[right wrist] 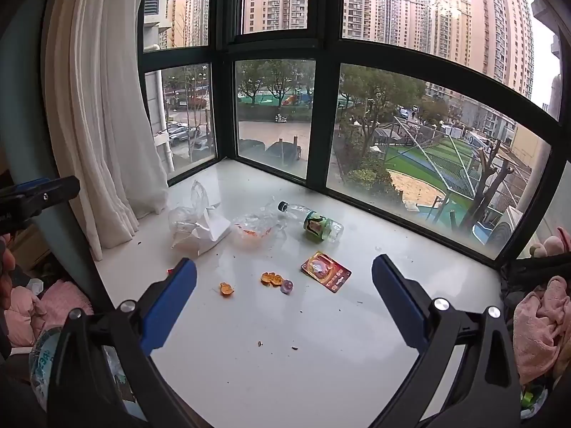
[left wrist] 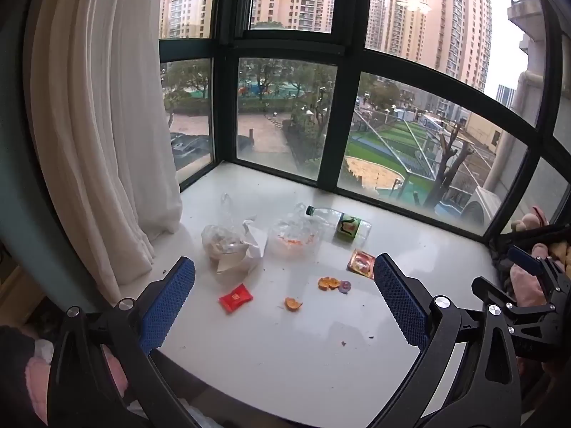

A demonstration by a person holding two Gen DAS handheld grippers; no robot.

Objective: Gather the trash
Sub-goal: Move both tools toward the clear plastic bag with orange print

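while the trash is lying scattered mid-frame on the white window ledge (left wrist: 285, 363), nothing is being held yet: the left gripper (left wrist: 283, 296) is hovering with its blue fingers spread wide and empty, and the right gripper (right wrist: 283, 296) is hanging equally wide and empty. the red wrapper (left wrist: 235, 298) is sitting lower left of centre in the left view, just beyond the left finger's tip, with two orange peel bits (left wrist: 293, 304) and a small purple piece (left wrist: 344, 286) to its right. the gold-red packet (right wrist: 326, 271) is lying centre-right in the right view, closer to the right gripper. further up the frame, the plastic bottle (right wrist: 314, 222) is lying on its side, long axis running from upper left to lower right, cap toward the left, beside a clear bag (right wrist: 257, 230) and a crumpled bag with paper (right wrist: 200, 224). judging by this, the left gripper is looking nearer the wrapper, straight ahead and slightly left. a white curtain (left wrist: 107, 135) is hanging at the left edge
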